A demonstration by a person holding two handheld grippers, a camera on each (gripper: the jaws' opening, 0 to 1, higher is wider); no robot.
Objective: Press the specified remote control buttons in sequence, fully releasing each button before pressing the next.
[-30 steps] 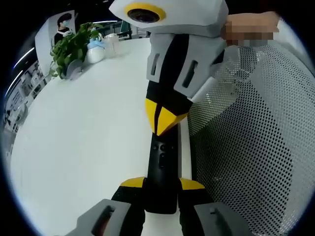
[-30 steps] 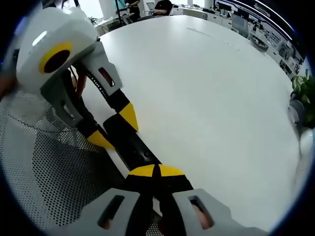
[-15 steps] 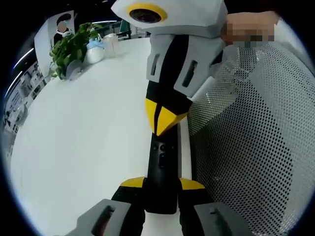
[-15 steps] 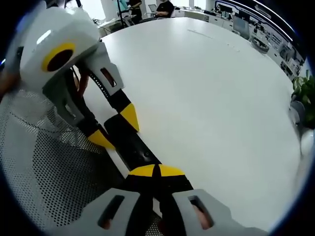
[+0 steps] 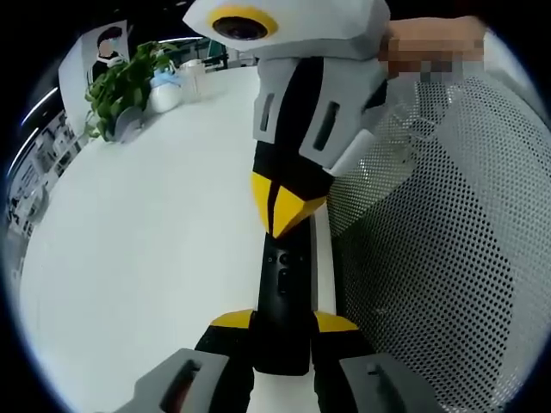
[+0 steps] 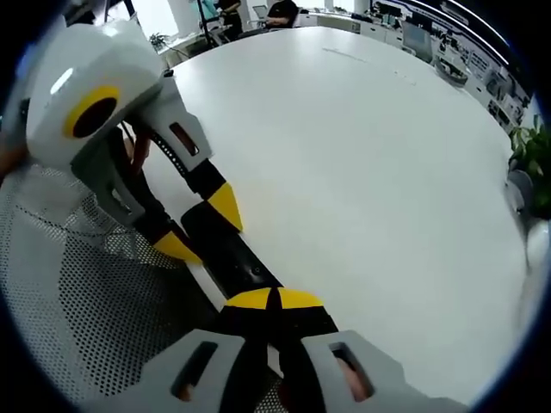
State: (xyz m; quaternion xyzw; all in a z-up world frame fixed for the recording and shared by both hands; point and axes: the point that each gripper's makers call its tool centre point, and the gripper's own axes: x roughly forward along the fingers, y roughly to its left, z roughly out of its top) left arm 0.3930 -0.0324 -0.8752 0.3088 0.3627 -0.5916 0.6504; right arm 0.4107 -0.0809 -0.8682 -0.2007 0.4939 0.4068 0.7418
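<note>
A slim black remote [image 5: 282, 297] lies lengthwise between my left gripper's [image 5: 284, 322] yellow-tipped jaws, which are shut on its near end just above the white table's edge. My right gripper [image 5: 284, 206] comes down from the top of the left gripper view, its yellow tips shut together and resting on the remote's far end, just beyond the small round buttons [image 5: 283, 275]. In the right gripper view my right gripper [image 6: 274, 299] has its tips closed on the remote [image 6: 232, 256], and my left gripper [image 6: 202, 228] clamps the remote from the left.
A white round table [image 5: 146, 224] spreads to the left. A potted plant [image 5: 125, 86] and a white cup [image 5: 165, 90] stand at its far edge. A perforated mesh chair back [image 5: 439, 258] is close on the right. A person's hand [image 5: 430, 43] holds the right gripper.
The right gripper has shifted very slightly up and left in the left gripper view, tips still at the remote's far end. The left gripper's hold on the remote is unchanged.
</note>
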